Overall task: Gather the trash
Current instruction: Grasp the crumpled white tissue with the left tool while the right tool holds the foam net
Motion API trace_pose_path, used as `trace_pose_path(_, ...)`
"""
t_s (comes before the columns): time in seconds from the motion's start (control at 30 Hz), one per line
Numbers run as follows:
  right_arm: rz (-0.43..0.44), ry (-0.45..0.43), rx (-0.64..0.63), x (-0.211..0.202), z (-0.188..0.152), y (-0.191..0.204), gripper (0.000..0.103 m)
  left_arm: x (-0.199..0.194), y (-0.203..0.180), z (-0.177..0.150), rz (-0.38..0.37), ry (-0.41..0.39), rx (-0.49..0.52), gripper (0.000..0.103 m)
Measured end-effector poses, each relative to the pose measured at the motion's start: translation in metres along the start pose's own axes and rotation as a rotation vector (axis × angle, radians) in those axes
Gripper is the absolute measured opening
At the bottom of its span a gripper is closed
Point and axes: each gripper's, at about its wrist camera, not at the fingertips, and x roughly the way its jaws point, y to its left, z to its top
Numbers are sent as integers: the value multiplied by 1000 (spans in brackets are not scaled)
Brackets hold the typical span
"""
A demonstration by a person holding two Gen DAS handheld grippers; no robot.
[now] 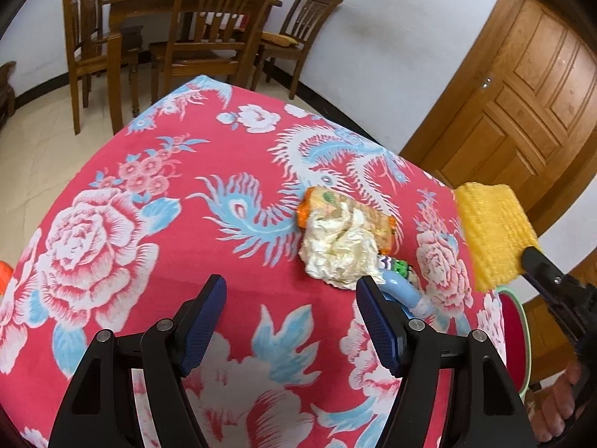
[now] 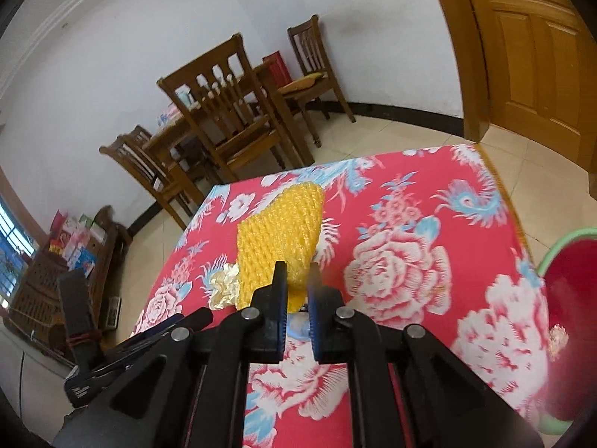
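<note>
My right gripper (image 2: 297, 274) is shut on a yellow foam net sleeve (image 2: 280, 239), which it holds up above the red flowered tablecloth (image 2: 410, 224). The left wrist view shows that sleeve (image 1: 494, 235) in the air at the right, pinched at its lower corner. My left gripper (image 1: 291, 291) hangs open over the cloth with nothing between its fingers. Just beyond its right finger lies a crumpled white tissue (image 1: 339, 250) on an orange snack wrapper (image 1: 354, 212), with a small striped wrapper (image 1: 395, 264) beside it. A crumpled gold foil (image 2: 224, 285) shows left of the sleeve.
A red bin with a green rim (image 2: 574, 298) stands off the table's right edge, its rim (image 1: 522, 336) also showing in the left wrist view. Wooden chairs (image 1: 220, 30) and a dining table stand beyond the table. A wooden door (image 1: 522, 104) is at the right. A person's hand (image 1: 559, 403) holds the right gripper.
</note>
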Motion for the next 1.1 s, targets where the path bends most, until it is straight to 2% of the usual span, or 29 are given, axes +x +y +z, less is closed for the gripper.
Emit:
trace_pose_path(0.2, -15, -15, 29, -16, -5, -18, 12, 11, -19, 6, -17, -7, 49, 73)
trace_pose_path(0.47, -42, -16, 76, -27, -13, -42, 12, 30, -41, 11, 7, 31, 108, 73)
trace_pose_path(0.7, -66, -24, 112, -41, -22, -60, 12, 45, -40, 14, 13, 56, 98, 73)
trace_pose_path(0.83, -75, -23, 131, -43, -27, -69, 12, 53, -38, 13, 19, 81, 82, 63)
trace_pose_path(0.93, -83, -20, 148, -47, -31, -75, 12, 51, -39, 13, 22, 75, 91, 51)
trace_pose_path(1.1, -91, -27, 167, -53, -36, -81, 12, 47, -38, 11, 7, 62, 89, 39)
